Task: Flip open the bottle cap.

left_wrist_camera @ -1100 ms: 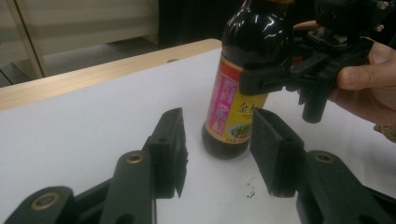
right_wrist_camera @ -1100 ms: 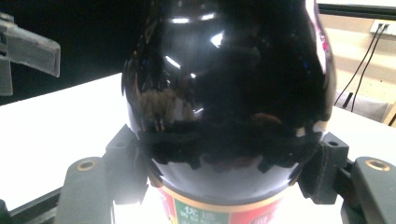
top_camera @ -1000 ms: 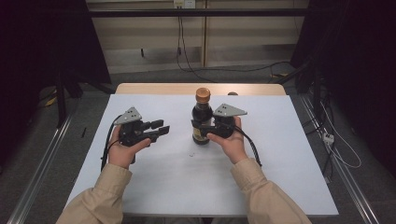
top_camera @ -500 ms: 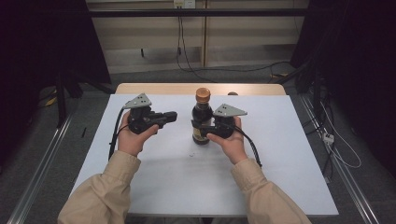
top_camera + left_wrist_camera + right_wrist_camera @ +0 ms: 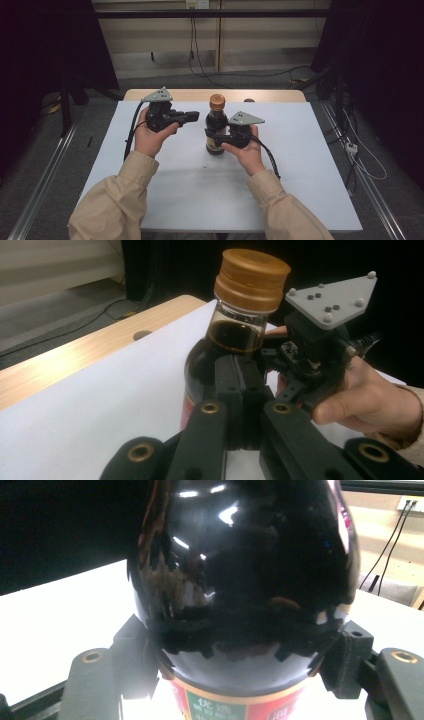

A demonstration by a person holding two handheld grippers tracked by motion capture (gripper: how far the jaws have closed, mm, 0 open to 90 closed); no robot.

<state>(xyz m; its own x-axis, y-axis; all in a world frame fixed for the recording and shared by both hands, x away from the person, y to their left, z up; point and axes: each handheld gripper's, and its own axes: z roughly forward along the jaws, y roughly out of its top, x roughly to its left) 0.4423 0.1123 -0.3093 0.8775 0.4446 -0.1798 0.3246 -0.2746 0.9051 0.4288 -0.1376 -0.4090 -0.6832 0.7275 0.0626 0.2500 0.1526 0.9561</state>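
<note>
The left claw, its jaws just closed together and empty, is raised toward the upright bottle, whose cap lies just ahead; the right claw is clamped on the bottle's body on the worktop.

I count one dark sauce bottle with one brown cap, standing on one white table. I hold two tongs: left gripper, right gripper.
</note>
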